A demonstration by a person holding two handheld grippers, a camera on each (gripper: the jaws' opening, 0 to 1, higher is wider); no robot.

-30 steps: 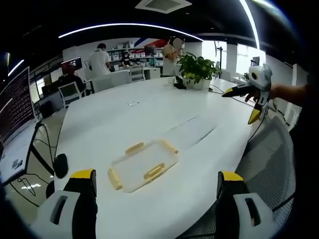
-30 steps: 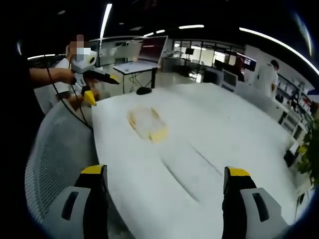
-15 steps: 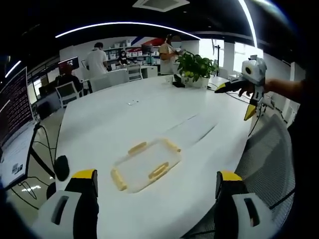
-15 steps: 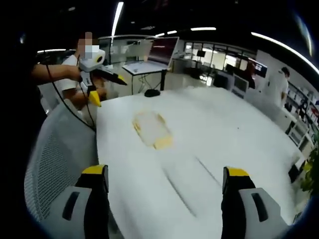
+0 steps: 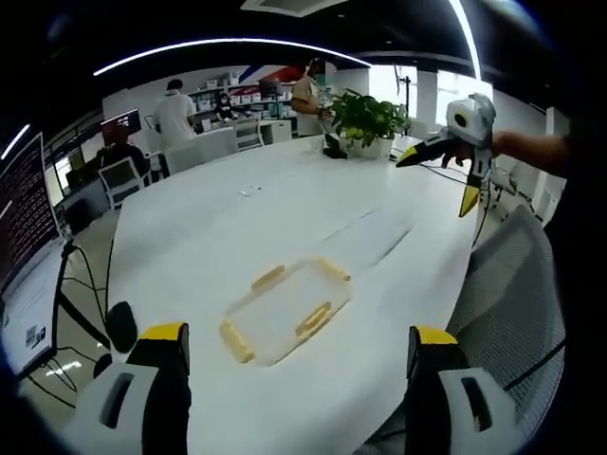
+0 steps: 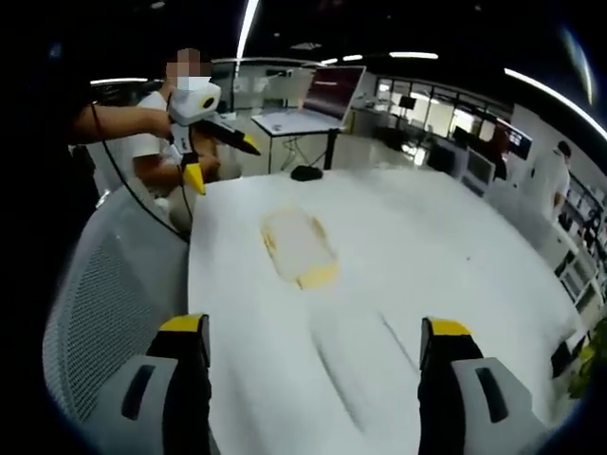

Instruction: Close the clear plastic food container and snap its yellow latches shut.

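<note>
Left gripper (image 5: 299,355): jaws released, set wide apart, nothing between them; yellow tips raised over the near edge of the worktop (image 5: 218,227). It also shows in the right gripper view (image 6: 213,156), held in a hand beyond the far-left edge of the worktop, its yellow tips spread.

Right gripper (image 6: 313,346): jaws released, wide apart, holding nothing; raised over the near part of the worktop. It also shows in the left gripper view (image 5: 441,175), held in a hand at the upper right, off the worktop's right edge, tips spread.

Clear plastic food container (image 5: 287,310): flat on the white worktop, just ahead of the left gripper's jaws and apart from both grippers. In the right gripper view (image 6: 299,246) it lies well ahead, toward the far-left part of the worktop. Whether the lid is fully seated cannot be told.

Yellow latches (image 5: 313,320): one along each visible edge of the container; whether they are snapped down cannot be told.

Mesh chair (image 5: 517,294): grey, at the worktop's right edge.

Potted plant (image 5: 365,118): green, on the far end of the worktop.

Background: people standing and seated near desks, a monitor (image 6: 332,90).
</note>
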